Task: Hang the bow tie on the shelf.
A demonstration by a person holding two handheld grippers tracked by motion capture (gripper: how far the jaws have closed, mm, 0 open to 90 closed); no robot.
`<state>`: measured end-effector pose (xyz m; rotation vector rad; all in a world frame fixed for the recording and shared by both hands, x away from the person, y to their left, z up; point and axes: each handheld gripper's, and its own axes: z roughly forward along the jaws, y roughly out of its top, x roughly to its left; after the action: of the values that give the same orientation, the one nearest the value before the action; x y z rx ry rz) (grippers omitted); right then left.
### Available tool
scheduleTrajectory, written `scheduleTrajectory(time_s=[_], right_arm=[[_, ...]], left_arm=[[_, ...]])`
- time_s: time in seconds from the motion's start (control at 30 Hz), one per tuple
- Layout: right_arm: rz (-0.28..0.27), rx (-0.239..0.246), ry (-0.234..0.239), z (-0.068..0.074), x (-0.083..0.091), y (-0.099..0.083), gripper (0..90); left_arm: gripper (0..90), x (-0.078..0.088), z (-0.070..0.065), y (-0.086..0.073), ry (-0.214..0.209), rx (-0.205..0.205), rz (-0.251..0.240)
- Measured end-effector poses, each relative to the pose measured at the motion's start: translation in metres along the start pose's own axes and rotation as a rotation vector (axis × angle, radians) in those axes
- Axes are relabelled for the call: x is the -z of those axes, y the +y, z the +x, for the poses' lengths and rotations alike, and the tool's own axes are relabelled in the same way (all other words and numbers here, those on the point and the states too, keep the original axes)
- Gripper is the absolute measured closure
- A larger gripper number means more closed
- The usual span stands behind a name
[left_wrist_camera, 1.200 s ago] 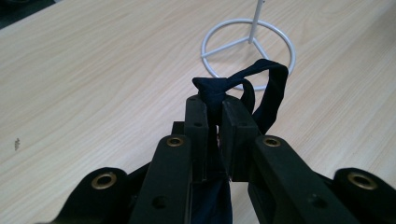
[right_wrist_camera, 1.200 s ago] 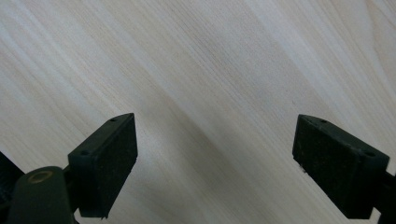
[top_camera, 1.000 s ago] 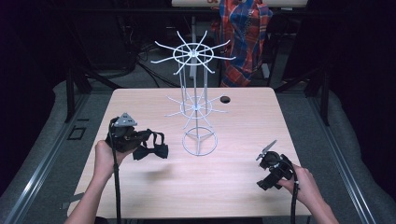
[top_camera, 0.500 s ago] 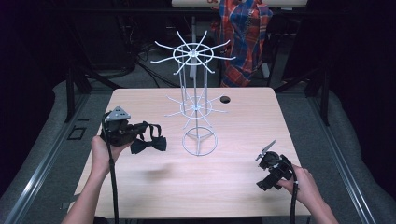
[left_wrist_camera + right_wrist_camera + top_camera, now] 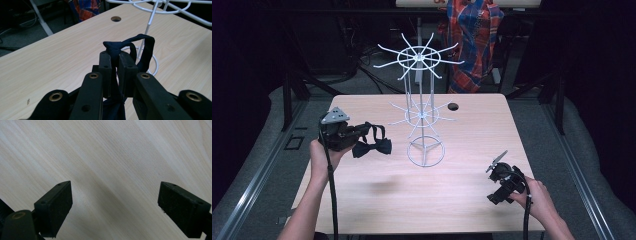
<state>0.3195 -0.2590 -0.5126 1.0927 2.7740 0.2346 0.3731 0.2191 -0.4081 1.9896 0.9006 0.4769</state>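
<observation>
Halfway there, I'd say: my left gripper [image 5: 357,136] is clamped on the bow tie [image 5: 373,146], lifted off the table [image 5: 472,200], but it's not hung on the wire rack [image 5: 421,107] yet. Tie dangles at the jaws' 3 o'clock, rack just beyond. Right gripper [image 5: 495,165] idles wide, nothing in it.

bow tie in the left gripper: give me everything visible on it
The bow tie is dark, navy by the left gripper view, and looks like soft fabric. It has two flared wings, a centre knot and a thin strap loop. The left hand-held gripper is shut on it near the knot, holding it above the table, left of the white wire rack. The wings droop and the strap loops up. It seems clear of both rack and table.
</observation>
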Motion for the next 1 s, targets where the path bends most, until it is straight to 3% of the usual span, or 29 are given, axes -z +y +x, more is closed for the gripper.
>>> scheduleTrajectory(time_s=[0.2, 0.57, 1.0], right_arm=[[-0.002, -0.003, 0.004, -0.001, -0.001, 0.000, 12.3], [0.001, -0.003, 0.002, 0.000, -0.001, 0.000, 12.8], [0.003, -0.004, 0.001, 0.000, -0.001, -0.001, 13.1]], left_arm=[[82.2, 0.000, -0.001, 0.004, -0.005, -0.003, -0.030], [82.2, -0.007, -0.005, 0.011, -0.022, -0.012, -0.040], [82.2, -0.026, -0.006, 0.016, -0.042, -0.014, -0.021]])
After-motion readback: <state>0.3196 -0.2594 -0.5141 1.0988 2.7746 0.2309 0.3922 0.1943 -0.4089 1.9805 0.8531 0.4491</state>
